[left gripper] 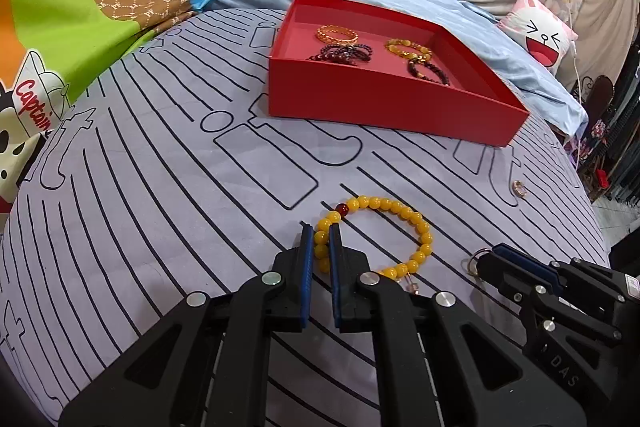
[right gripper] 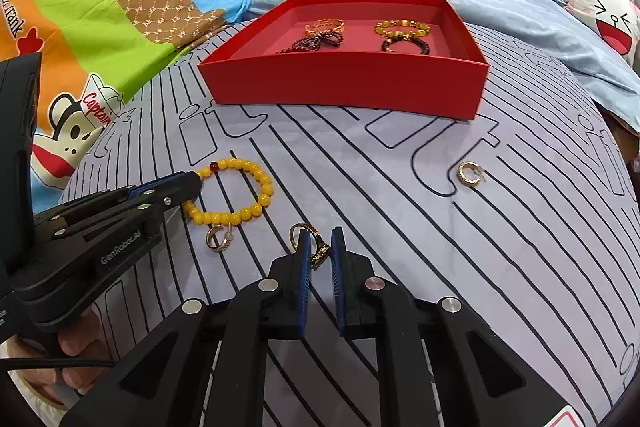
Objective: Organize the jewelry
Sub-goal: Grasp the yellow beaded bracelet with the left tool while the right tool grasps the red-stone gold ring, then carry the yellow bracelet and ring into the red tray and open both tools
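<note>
Left tool (left gripper: 322,233) clamped on yellow bead bracelet (left gripper: 400,211), right tool (right gripper: 320,239) pinched tight around a gold ring (right gripper: 316,247).

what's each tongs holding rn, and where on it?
Left tongs: yellow bead bracelet, pinched at its left arc. Right tongs: gold ring, clamped across its band.

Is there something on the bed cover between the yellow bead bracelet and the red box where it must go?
Nothing visible: only bare striped cover lies between the yellow bead bracelet and the open red cardboard box. The left tool grips it.
</note>
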The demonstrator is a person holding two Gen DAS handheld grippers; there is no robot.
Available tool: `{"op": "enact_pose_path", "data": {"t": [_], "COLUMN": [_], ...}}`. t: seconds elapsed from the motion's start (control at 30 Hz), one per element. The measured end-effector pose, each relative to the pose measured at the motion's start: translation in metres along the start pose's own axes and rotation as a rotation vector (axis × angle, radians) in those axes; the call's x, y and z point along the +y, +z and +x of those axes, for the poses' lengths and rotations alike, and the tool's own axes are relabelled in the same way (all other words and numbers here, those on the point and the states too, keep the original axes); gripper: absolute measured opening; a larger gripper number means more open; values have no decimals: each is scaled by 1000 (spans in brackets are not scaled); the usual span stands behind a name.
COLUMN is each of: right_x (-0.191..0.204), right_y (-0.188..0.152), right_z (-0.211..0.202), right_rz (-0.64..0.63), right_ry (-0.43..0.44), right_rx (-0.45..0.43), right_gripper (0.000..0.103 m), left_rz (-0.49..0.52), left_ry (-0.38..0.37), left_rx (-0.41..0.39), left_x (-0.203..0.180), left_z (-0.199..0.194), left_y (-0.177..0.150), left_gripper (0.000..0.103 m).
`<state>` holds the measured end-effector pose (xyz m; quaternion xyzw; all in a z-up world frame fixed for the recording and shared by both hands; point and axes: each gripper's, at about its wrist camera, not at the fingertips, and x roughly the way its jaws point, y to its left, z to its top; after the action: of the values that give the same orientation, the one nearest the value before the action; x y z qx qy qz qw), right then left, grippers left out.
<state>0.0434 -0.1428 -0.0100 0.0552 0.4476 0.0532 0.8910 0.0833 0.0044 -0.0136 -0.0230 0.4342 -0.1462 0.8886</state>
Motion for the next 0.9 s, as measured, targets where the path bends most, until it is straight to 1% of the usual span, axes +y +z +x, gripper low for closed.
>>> {"op": "enact_pose_path", "data": {"t": [0.23, 0.53, 0.7, 0.9], "right_x": [-11, -27, -36, -54], "right_y": [4, 20, 40, 79], "right_z": [-15, -31, -36, -37], "right_rz": [26, 48, 45, 65], "right_ry": [-9, -29, -52, -53], "right_rx": [-29, -78, -112, -157], "right_gripper": [10, 10, 10, 10], "left_rz": [10, 46, 103, 139], "left_ry": [-38, -92, -112, -152], "left_rx": [-20, -67, -109, -163], "left_x": [-9, -25, -43, -63], "left_z": [-16, -37, -48, -49], "left_y": [9, 35, 62, 104], "left_gripper": [7, 7, 7, 7]}}
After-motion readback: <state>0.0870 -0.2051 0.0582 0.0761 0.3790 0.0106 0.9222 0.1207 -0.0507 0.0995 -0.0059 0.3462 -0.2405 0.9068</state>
